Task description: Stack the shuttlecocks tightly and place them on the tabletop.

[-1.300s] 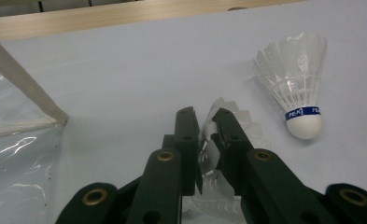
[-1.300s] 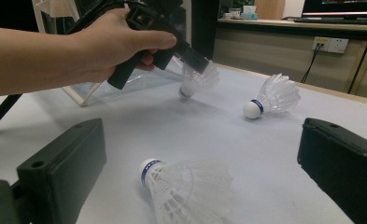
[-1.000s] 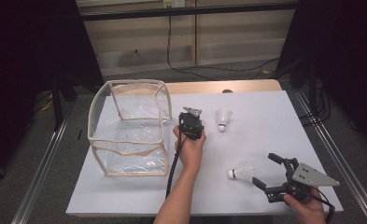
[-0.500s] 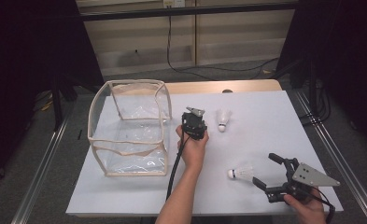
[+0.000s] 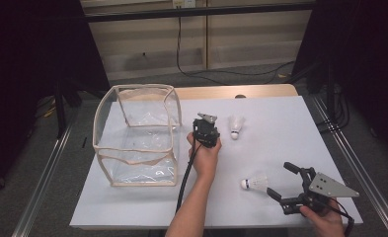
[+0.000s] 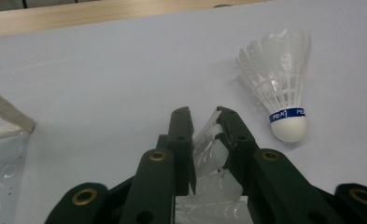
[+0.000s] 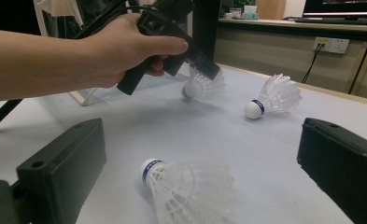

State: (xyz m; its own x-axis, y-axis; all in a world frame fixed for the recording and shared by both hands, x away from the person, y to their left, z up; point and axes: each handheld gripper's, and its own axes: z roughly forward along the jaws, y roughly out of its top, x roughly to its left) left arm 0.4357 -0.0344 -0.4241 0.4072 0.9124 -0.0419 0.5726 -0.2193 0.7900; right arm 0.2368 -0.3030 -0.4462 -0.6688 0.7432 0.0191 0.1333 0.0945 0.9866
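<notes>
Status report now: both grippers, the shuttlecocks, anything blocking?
Left gripper shut on a shuttlecock. Right gripper open around the near shuttlecock, not touching. Third shuttlecock lies free. Path to clear box unblocked.

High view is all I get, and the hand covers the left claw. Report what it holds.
Observer: The left claw is shut on the feather skirt of the held shuttlecock.
Operator: Give me the right claw.
Observer: The right claw is open, its jaws standing either side of the near shuttlecock without touching it.
Operator: Describe the third one.
Observer: The far shuttlecock lies on its side on the table, with a blue lettered band around its white cork.
</notes>
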